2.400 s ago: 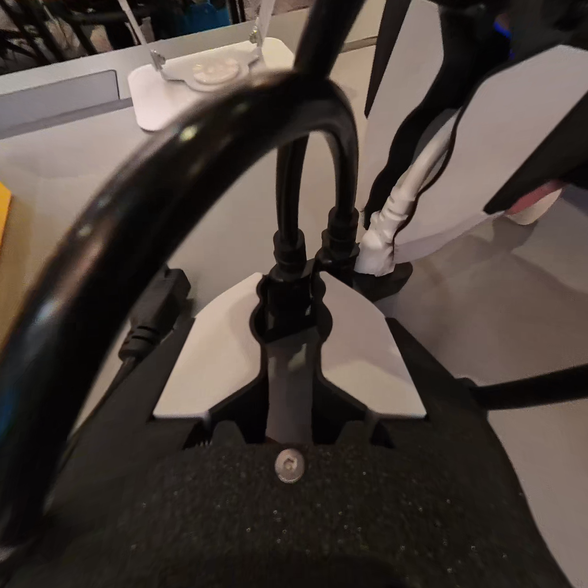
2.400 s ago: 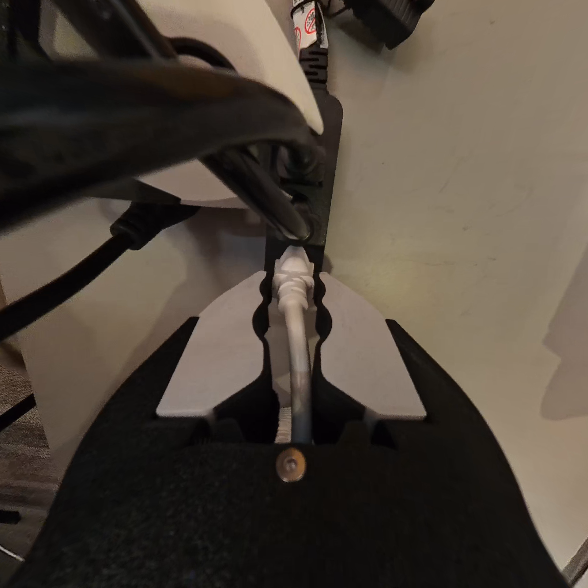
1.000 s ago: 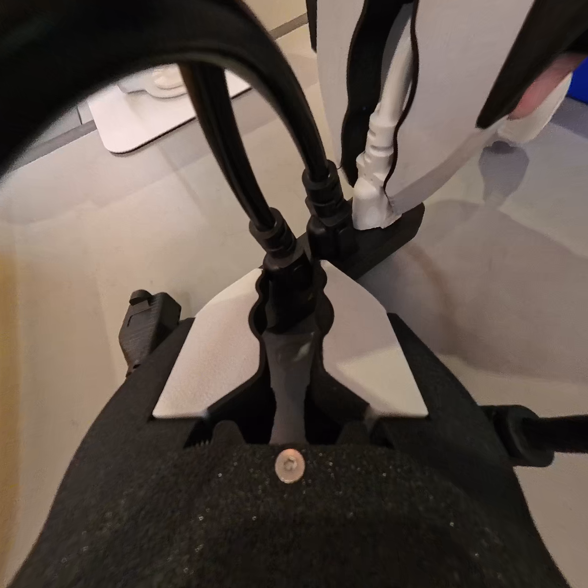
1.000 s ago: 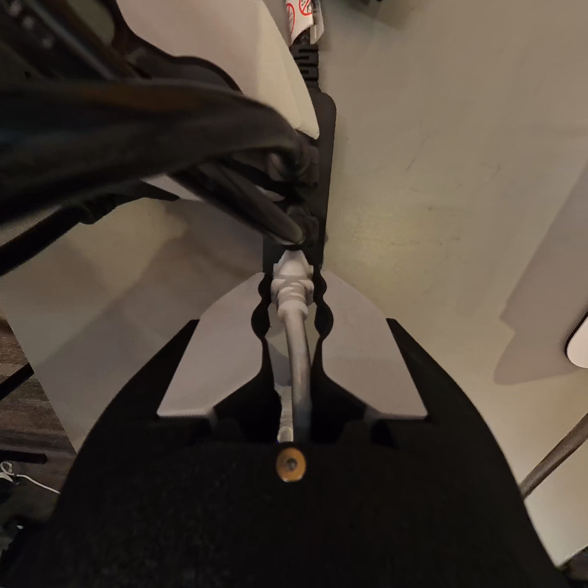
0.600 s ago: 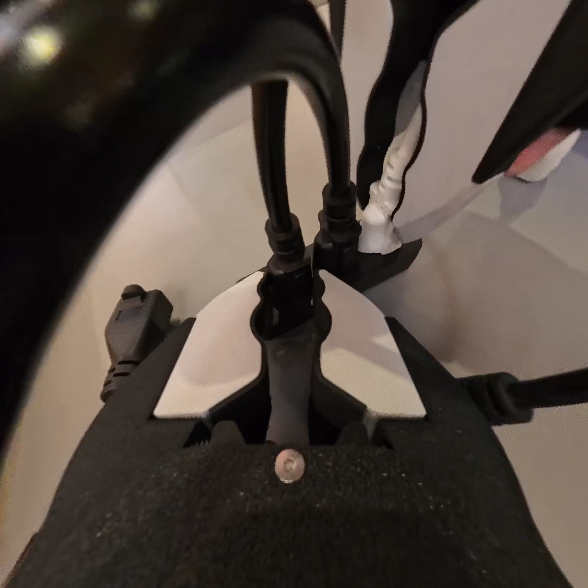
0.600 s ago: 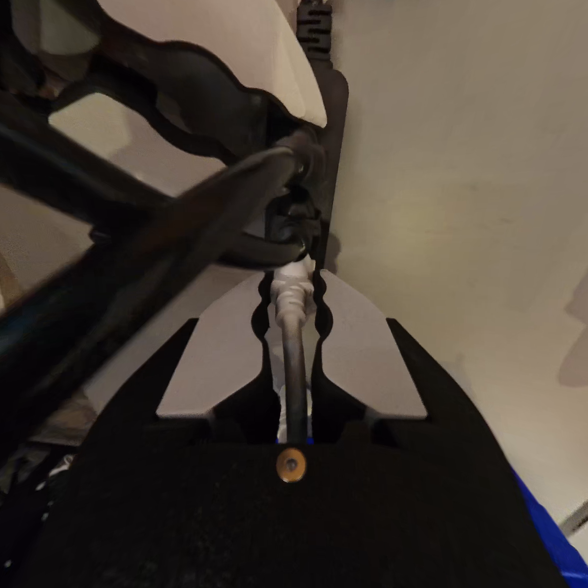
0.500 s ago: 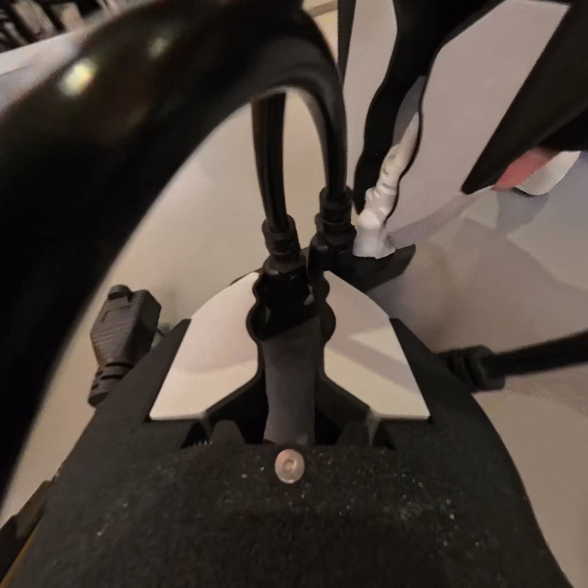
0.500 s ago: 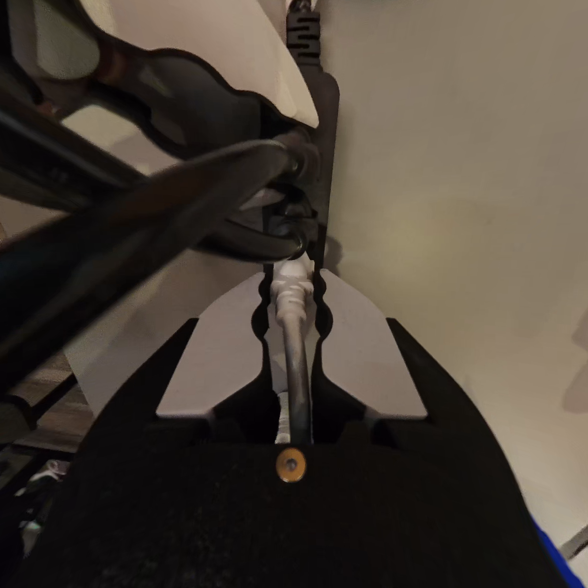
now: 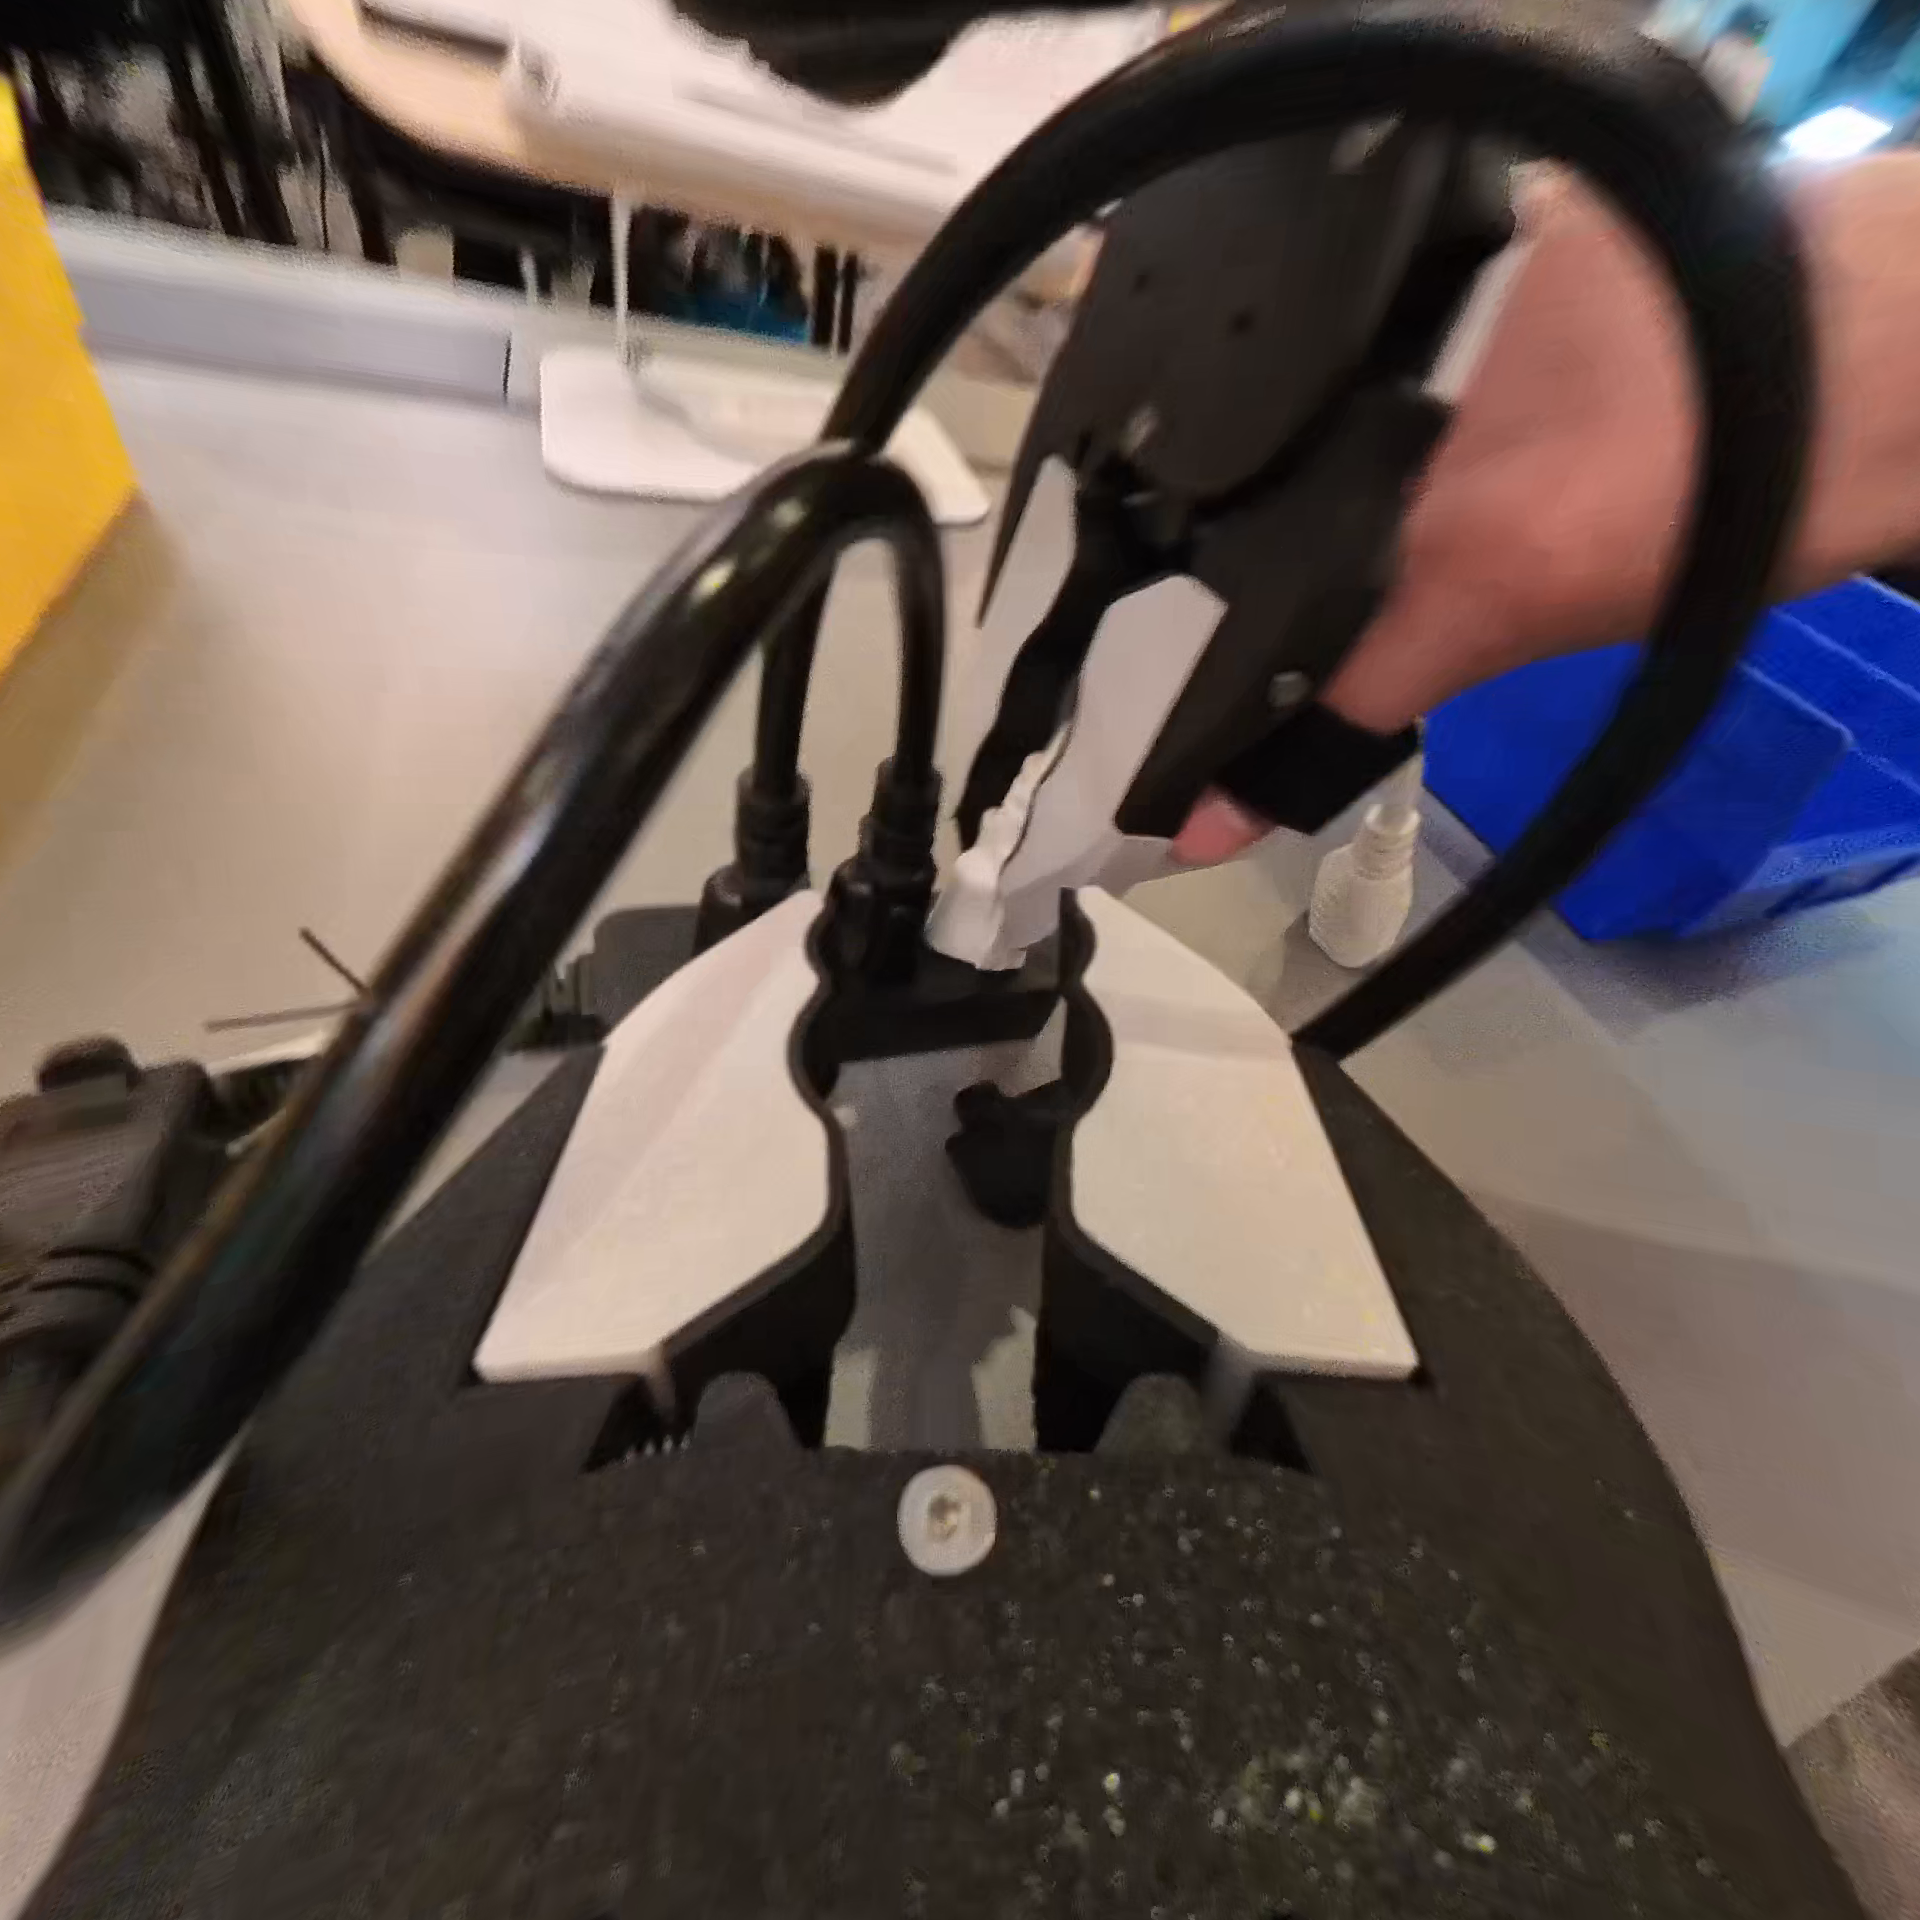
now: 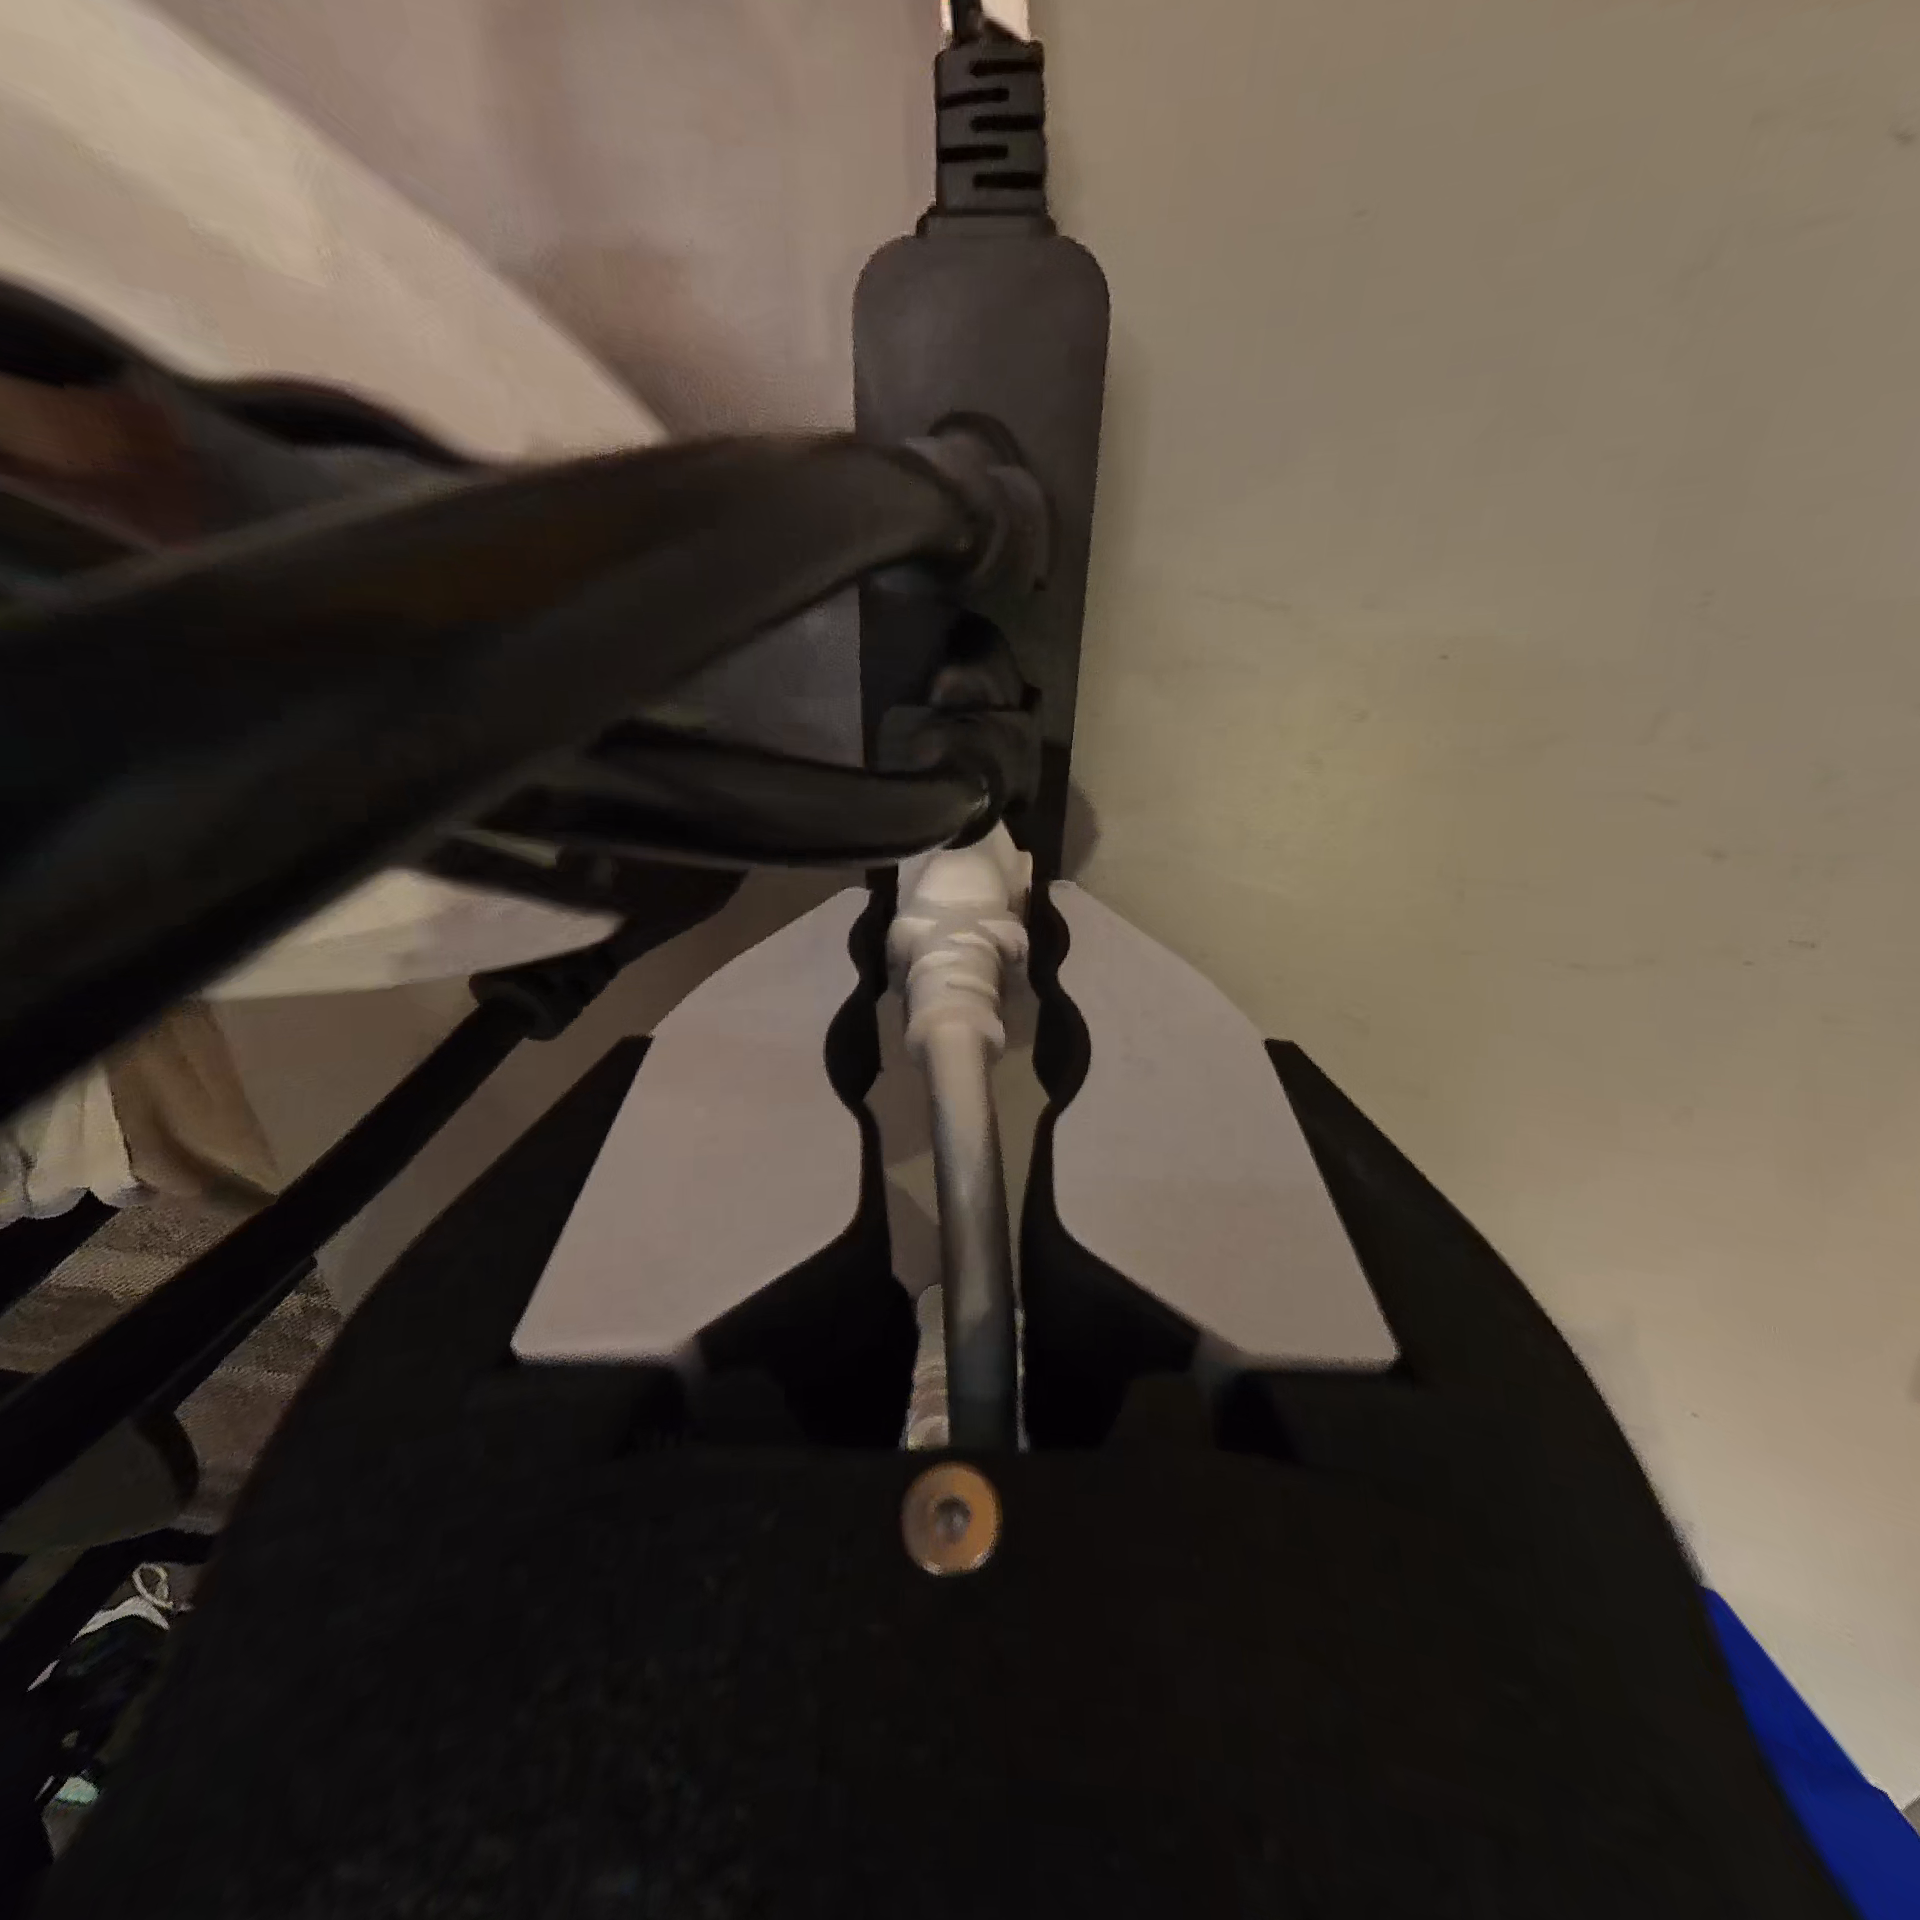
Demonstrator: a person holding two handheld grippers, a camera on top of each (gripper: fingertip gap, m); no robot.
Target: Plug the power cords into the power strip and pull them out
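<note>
A black power strip [image 10: 977,364] lies on the pale table, with two black plugs [image 9: 774,831] [image 9: 904,831] and a white plug [image 9: 977,914] standing in it. My left gripper [image 9: 940,925] has its fingertips on either side of the strip's near end [image 9: 935,1003] and looks closed on it; the view is blurred. My right gripper [image 10: 961,894] is shut on the white plug [image 10: 956,935], which sits in the strip's end socket. It also shows in the left wrist view [image 9: 1049,862], held by a hand. Thick black cords [image 9: 623,727] loop over the strip.
A second white plug [image 9: 1361,894] stands on the table to the right, by a blue bin [image 9: 1766,779]. A black connector [image 9: 83,1164] lies at the left. A white stand base [image 9: 727,436] is at the back and a yellow object [image 9: 42,416] at far left. Both grippers' tips are roughly 35 cm from the yellow object [image 9: 42,416].
My left gripper let go of the black plug, widened, and shifted right to the strip's end beside the white plug. My right gripper stays shut on the white plug.
</note>
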